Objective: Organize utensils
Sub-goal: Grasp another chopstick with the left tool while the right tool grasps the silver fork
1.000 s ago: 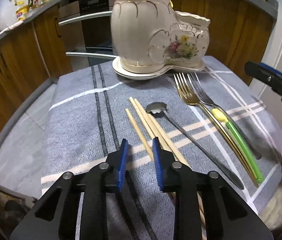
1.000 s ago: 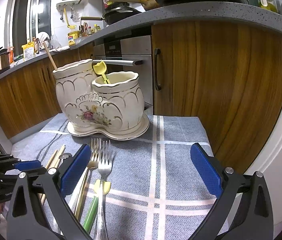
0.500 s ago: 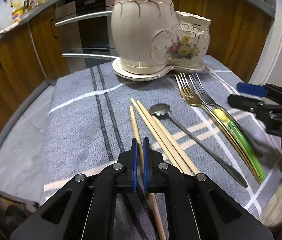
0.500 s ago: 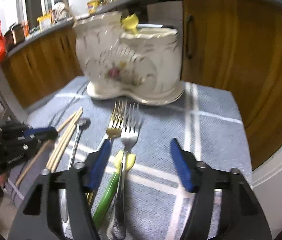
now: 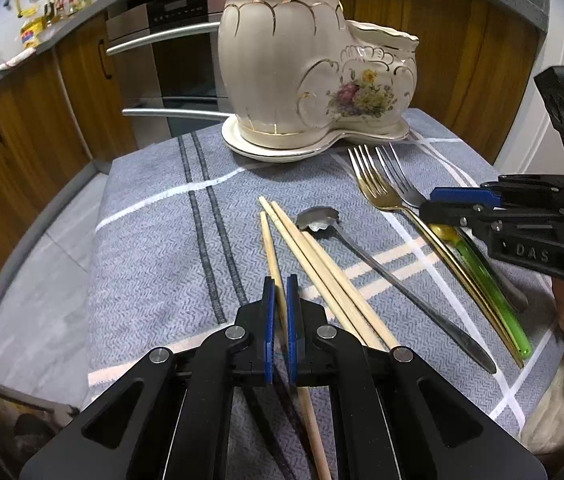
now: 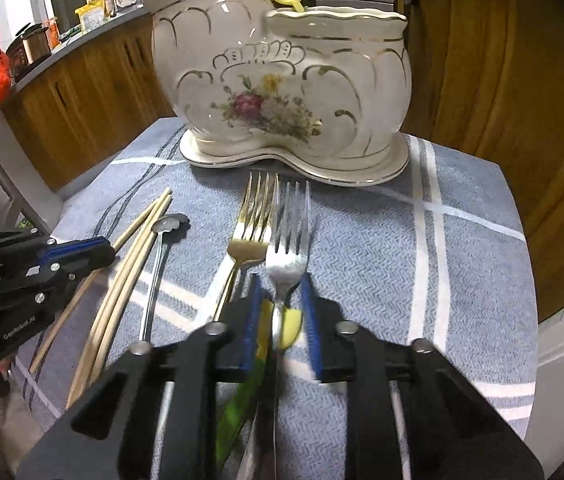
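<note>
Indoor lighting is warm and moderate, with soft shadows. Fisheye distortion bends both views' edges, corners vignetted black. The right gripper point(image 6: 277, 320) appears motion-blurred; the left view is sharp.

A small table with a gray striped cloth point(image 5: 153, 240) holds a white flowered pot point(image 5: 314, 80) on its dish, wooden chopsticks point(image 5: 322, 268), a gray spoon point(image 5: 382, 268), a gold fork point(image 6: 247, 236), a silver fork point(image 6: 288, 248) and a green-handled utensil point(image 5: 486, 280).
</note>
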{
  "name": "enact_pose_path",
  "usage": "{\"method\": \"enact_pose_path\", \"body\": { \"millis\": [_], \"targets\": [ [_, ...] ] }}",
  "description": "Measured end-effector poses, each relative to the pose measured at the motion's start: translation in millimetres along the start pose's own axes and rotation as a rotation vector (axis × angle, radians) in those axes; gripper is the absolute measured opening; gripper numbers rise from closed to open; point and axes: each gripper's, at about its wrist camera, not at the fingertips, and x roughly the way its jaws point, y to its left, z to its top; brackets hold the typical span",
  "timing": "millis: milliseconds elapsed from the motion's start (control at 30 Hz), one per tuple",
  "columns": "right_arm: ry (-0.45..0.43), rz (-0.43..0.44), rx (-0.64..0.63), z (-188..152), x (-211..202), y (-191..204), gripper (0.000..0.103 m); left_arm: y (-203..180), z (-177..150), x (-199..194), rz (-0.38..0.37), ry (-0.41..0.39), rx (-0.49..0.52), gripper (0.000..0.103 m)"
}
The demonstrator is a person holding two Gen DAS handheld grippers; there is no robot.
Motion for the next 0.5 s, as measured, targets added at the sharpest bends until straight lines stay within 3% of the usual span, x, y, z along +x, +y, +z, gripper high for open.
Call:
{"method": "enact_pose_path", "body": {
  "millis": [67, 367, 500],
  "targets": [
    [0.003, -0.025, -0.031, 0.3, 1.0, 4.9, 0.009, -1.7, -0.7, -0.1, 0.008, 0.0, 0.009, 0.007],
    [0.003, -0.02, -0.062, -2.9, 0.2, 4.9, 0.006, -4.2, -0.9, -0.5, 0.028, 0.008, 0.027, 0.007],
    [-0.036, -0.014, -0.053, -3.7, -10.9, 1.6, 0.006, -0.4, -0.9, -1.1, 0.008, 0.003, 0.006, 0.006]
  ]
}}
